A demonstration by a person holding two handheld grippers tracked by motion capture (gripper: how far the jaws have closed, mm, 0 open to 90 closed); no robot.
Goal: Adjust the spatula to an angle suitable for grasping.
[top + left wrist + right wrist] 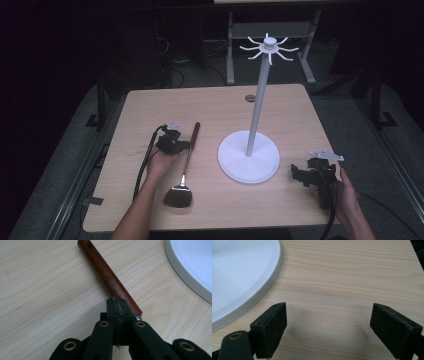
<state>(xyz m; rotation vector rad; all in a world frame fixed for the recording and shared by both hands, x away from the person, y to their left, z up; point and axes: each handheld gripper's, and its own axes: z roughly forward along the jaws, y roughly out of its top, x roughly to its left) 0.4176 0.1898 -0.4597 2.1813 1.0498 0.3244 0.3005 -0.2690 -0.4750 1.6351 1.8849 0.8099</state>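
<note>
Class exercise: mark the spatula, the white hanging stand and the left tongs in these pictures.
spatula [107, 275]: left gripper view, on its wooden handle.
white hanging stand [248, 160]: high view, on its round base.
left tongs [117, 311]: left gripper view, where the shut tips meet.

the left forearm comes up from the bottom edge and angles forward, its hand [159, 162] wrapped under the left gripper [186, 146], which points across toward the right. in the left gripper view its two black jaws are pressed flat together with only a thin seam between them. its cable trails back along the arm. the right hand [345, 197] sits low at the right, fingers curled round the handle of the right gripper [295, 175], which points left, with the grey plate on top. in the right gripper view its jaws stand wide apart with nothing between the pads [273, 327].
</note>
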